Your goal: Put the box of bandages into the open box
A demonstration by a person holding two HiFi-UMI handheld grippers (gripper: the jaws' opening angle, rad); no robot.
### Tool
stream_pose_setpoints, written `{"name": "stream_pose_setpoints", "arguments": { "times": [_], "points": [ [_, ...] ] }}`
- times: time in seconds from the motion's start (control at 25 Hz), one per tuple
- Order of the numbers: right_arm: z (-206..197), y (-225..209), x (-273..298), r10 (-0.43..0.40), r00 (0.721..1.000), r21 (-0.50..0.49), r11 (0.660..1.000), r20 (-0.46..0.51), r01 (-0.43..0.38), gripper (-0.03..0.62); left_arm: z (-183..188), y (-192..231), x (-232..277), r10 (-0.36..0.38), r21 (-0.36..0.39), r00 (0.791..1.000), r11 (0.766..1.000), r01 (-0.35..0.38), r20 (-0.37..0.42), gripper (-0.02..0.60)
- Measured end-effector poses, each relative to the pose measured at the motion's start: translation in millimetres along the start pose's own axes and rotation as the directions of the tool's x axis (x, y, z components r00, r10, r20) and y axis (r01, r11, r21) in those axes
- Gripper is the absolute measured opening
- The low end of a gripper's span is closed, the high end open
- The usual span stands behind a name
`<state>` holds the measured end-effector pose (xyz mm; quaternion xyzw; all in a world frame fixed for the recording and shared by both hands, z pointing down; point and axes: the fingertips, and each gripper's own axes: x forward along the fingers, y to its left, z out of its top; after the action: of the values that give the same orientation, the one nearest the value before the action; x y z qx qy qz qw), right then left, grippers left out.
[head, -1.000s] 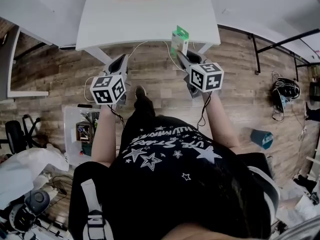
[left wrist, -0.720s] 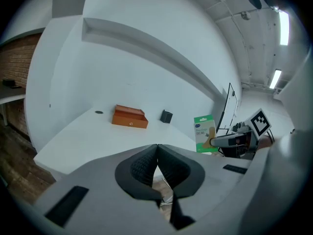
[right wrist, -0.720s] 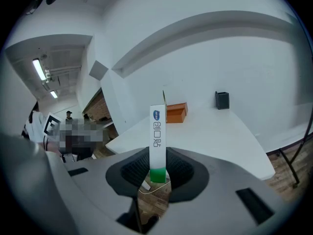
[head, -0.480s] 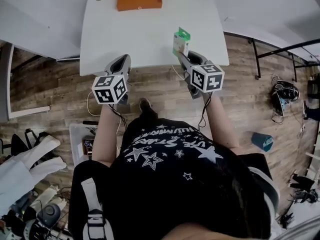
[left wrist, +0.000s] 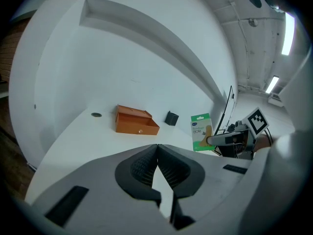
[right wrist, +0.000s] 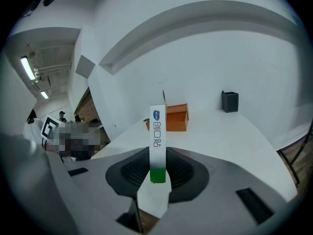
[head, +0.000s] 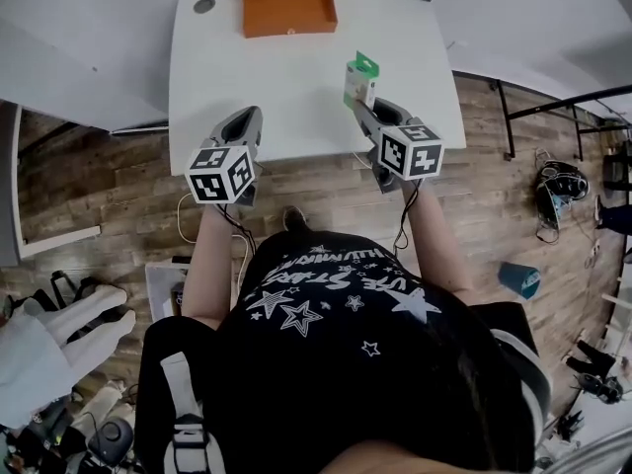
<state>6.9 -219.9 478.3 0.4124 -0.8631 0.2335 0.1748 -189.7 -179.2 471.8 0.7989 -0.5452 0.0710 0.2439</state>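
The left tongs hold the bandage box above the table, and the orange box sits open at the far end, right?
No: the right tongs hold the box of bandages, as the right gripper view shows; the left tongs are shut, empty. The orange box does sit open.

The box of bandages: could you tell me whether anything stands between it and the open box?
Nothing visible does: only bare table lies between the box of bandages, held by the right gripper, and the orange box.
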Motion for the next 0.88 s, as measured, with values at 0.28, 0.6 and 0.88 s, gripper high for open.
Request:
{"name": "stream_pose_setpoints", "arguments": {
  "times": [0.28,0.6,0.88],
  "points": [
    [4.0,9.0,20.6,-0.016,1.000,0.004,1.000,-0.016,0.016,0.112,11.2,26.1,8.3,-0.023,0.013,1.000,1.000,0.023,-0.011,0.020],
    [23.6,-6.0,30.9,-0.010,1.000,-0.047,0.999,-0.027,0.009,0.114,25.8,27.9,21.5,-0.022,0.020,1.000,1.000,0.022,-0.002,0.020],
    [58.9,-21.1,73.6,0.023,0.999,-0.138,0.990,-0.028,-0.026,0.114,38.1,49.4,36.4,0.026,0.009,1.000,1.000,-0.027,0.013,0.020]
  ]
}}
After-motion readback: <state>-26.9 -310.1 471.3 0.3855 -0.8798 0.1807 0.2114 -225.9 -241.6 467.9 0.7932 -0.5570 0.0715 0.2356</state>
